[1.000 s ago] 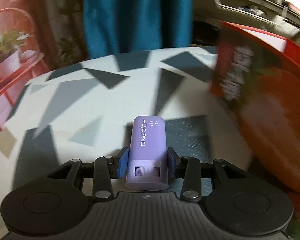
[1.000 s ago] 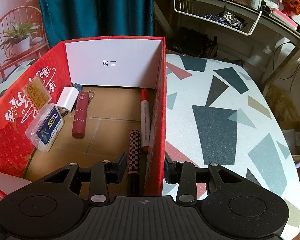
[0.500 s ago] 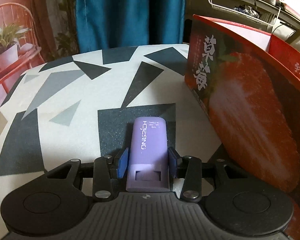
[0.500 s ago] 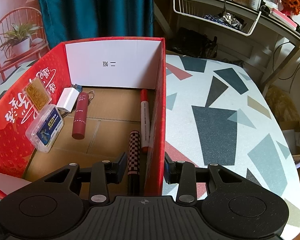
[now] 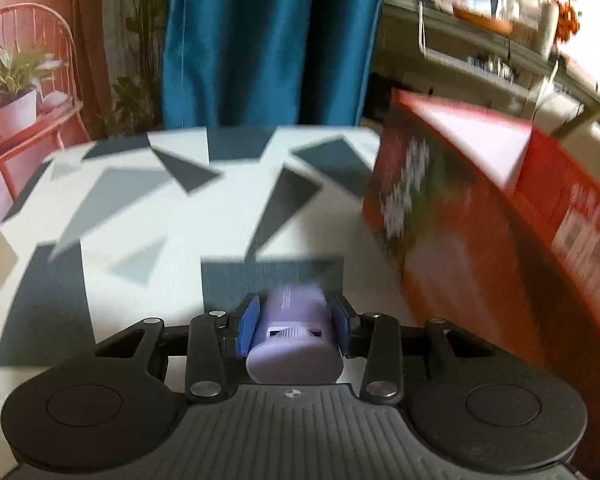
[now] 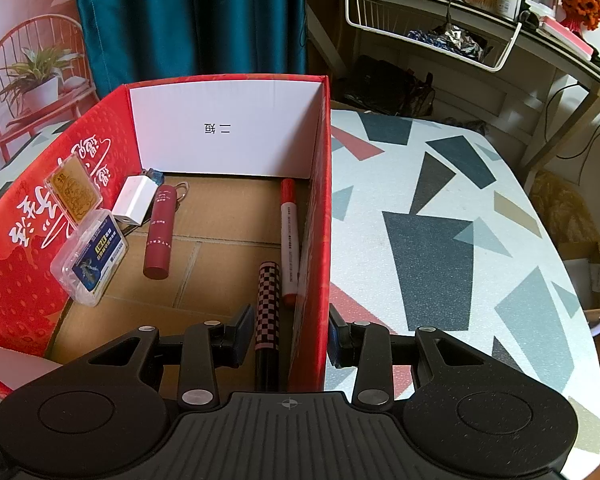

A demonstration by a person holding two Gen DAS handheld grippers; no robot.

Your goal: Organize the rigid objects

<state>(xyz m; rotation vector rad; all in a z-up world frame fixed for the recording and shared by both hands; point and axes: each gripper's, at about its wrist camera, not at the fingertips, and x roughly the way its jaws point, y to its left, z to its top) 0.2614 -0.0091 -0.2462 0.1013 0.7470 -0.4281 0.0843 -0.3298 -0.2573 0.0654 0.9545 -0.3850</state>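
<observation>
Lift is the change on the left: the left gripper [image 5: 294,326], jaws pinching the purple case [image 5: 294,336] from both sides, has tipped its nose downward since a moment ago, so the case now shows its ribbed near end and only a short strip of its printed top, where half a second back its whole lettered face lay open to the camera. The patterned tabletop [image 5: 140,208] ahead of the jaws looks farther off and the whole view is smeared, which reads as the hand carrying the case up and across. To the right of the jaws, the red strawberry box [image 5: 460,248] now shows its white inner panel over the rim, so the approach seems to be rising toward the opening; I judge the next need is enough height to clear that near wall before letting go. Over on the right, nothing has shifted: the right gripper [image 6: 288,334] keeps its jaws spread astride the box's right wall [image 6: 320,208], one pad inside, one outside, neither clearly touching it. Left of that wall inside the box lie the clear plastic cases [image 6: 86,256], white charger [image 6: 134,200], maroon tube [image 6: 160,232], checkered pen [image 6: 268,308] and red marker [image 6: 288,236], all where they were, leaving bare cardboard floor mid-box for the purple case.
</observation>
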